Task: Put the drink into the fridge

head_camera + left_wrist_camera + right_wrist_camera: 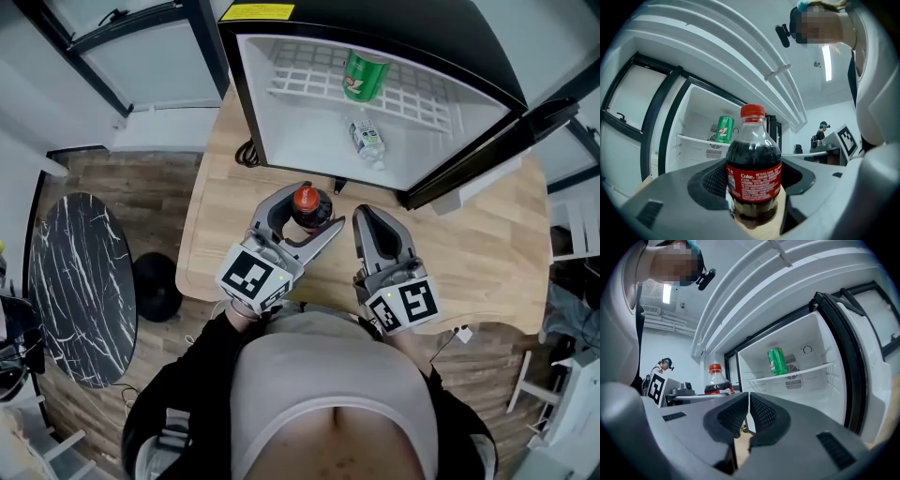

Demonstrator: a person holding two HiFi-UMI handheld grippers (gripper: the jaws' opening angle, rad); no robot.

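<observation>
The cola bottle [753,164] is clamped upright at its label by the left gripper [317,214], over the wooden table [469,253] just before the open fridge [309,141]. The right gripper [749,413] is pressed together on nothing. The bottle is best carried in level and set down clear of the water bottle [367,139], below the green can [365,75].

Dark cola bottle [753,173] — red cap, red label; green can [364,75]; white fridge [302,131]; pale wood table [487,253]
</observation>
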